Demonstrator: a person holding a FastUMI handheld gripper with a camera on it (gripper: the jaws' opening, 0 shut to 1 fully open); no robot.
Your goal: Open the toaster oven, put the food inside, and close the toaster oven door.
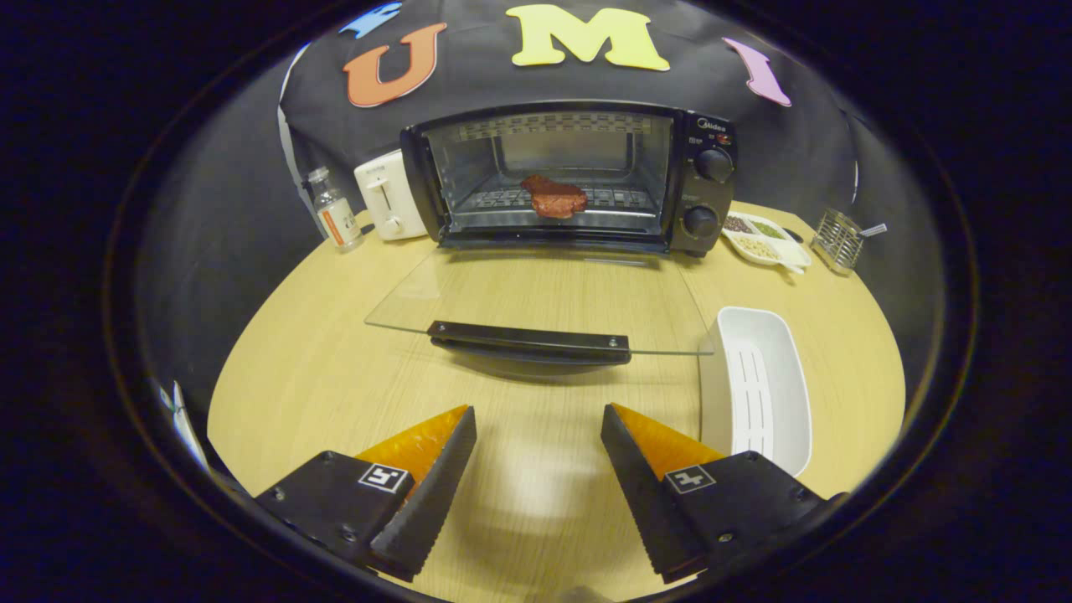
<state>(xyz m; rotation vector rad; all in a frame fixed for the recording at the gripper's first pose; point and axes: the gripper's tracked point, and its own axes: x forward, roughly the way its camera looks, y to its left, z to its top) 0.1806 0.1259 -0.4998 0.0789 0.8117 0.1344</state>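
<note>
Light wood tabletop (335, 368), dark cloth booth wall behind.
Toaster oven (569, 177) at back, glass door (536, 297) folded flat, meat (554, 198) on its rack. Left: white toaster (387, 194), 1 bottle (333, 209). Right: sectioned dish (764, 238), wire holder (836, 240), empty white tray (766, 389). Gripper (538, 465) short of the door, jaws open, holding nothing.

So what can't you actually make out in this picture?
- Bottle left of the oven: label too small to read.
- Divided dish right of the oven: contents too small to name.
- Wire holder beyond it: contents too small to tell.
- White tray: near end hidden behind one finger.
- Meat on the rack: underside hidden.
- Gripper: jaws open, holding nothing; its body is cut off.
</note>
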